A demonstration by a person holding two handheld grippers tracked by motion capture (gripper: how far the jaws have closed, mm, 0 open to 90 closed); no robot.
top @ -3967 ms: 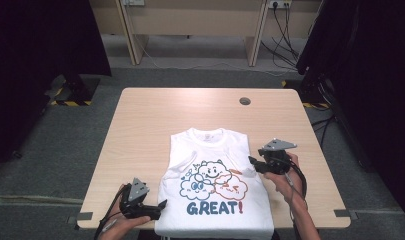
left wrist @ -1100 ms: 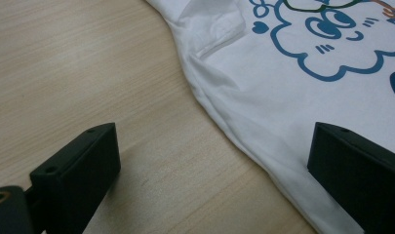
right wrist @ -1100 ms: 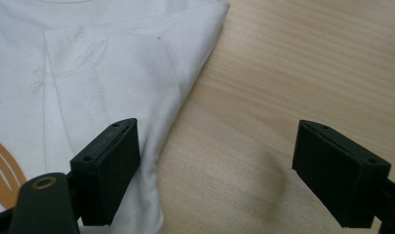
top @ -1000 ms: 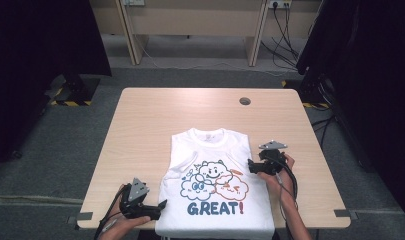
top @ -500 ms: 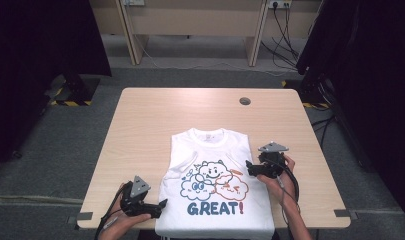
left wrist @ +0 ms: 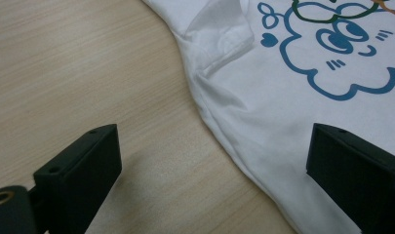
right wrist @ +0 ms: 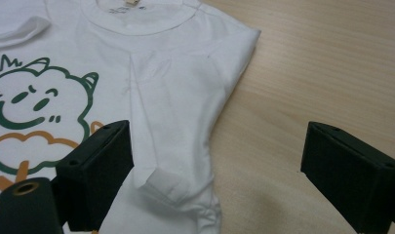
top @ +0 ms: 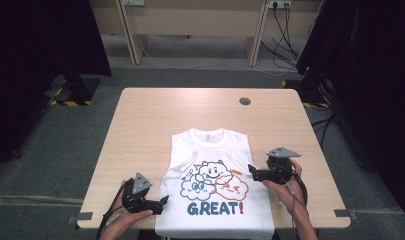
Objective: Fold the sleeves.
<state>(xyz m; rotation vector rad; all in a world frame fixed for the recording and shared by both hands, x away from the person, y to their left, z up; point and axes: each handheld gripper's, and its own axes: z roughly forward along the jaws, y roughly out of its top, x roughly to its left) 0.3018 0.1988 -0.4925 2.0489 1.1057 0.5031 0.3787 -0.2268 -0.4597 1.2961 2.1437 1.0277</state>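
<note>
Your T-shirt (top: 215, 185) lies flat on the table (top: 150, 120), on the near half and a little right of the middle, its collar pointing away from you and its hem hanging over the near edge. Your left gripper (top: 160, 202) sits at the shirt's left edge near the front of the table, straddling that edge with nothing between the pads. Your right gripper (top: 251, 171) sits at the shirt's right edge, farther from you than the left one. A small round grommet (top: 245, 101) sits in the tabletop far behind the shirt, toward the right.
</note>
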